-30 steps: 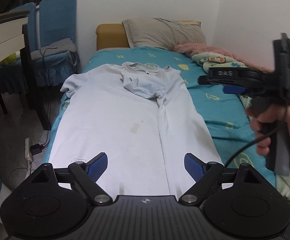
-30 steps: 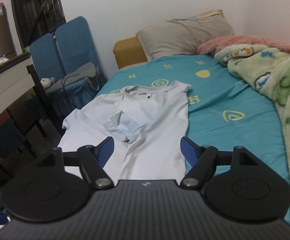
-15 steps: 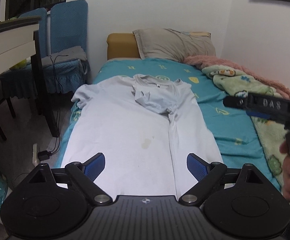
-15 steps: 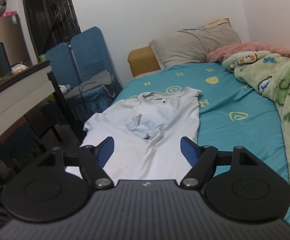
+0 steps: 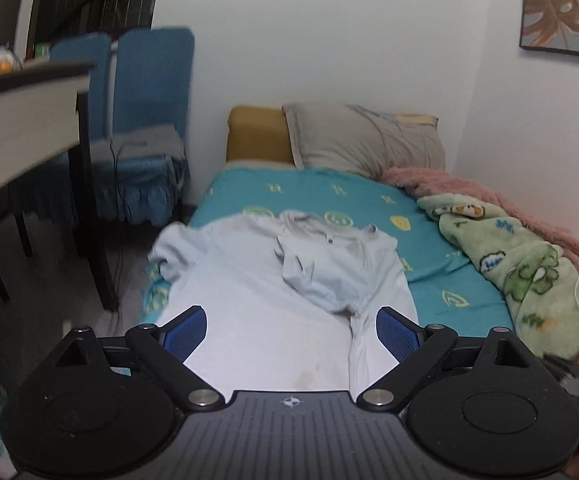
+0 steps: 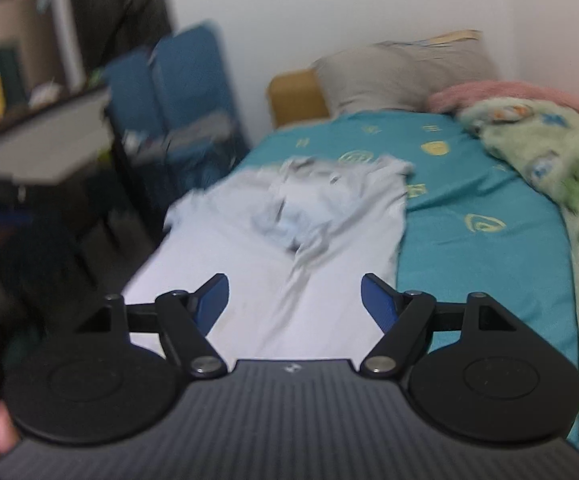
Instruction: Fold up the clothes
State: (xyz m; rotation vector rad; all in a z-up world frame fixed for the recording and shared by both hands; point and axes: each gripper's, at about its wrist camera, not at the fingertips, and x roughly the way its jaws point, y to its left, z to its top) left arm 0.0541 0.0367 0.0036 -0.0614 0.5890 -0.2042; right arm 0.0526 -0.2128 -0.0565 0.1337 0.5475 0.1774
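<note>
Garment: a pale T-shirt [image 5: 257,320] is laid flat along the bed [image 5: 445,280], collar toward the pillow [image 5: 361,140]; its right side and sleeve [image 5: 321,276] are already turned in over the chest, while the left sleeve [image 5: 169,248] lies spread at the bed's edge.
Left gripper [image 5: 291,330]: held above the lower shirt body, jaws wide apart, nothing between them.
Right gripper [image 6: 295,298]: likewise held over the shirt, jaws spread and empty; this view is blurred.
Handling: the cloth is judged light, limp and easily creased; it will sag and slip unless pinched through a doubled edge.
Where to hold: the left shoulder seam and the hem on the same side are judged the best pinch points, so the remaining side can be carried over in one piece.
Surroundings: a green blanket [image 5: 529,272] and a pink throw [image 5: 449,184] are heaped on the bed's far side, well apart from the shirt.
In the way: chairs [image 5: 149,120] and a tabletop [image 5: 21,120] stand close beside the left sleeve, where room is judged tight.
</note>
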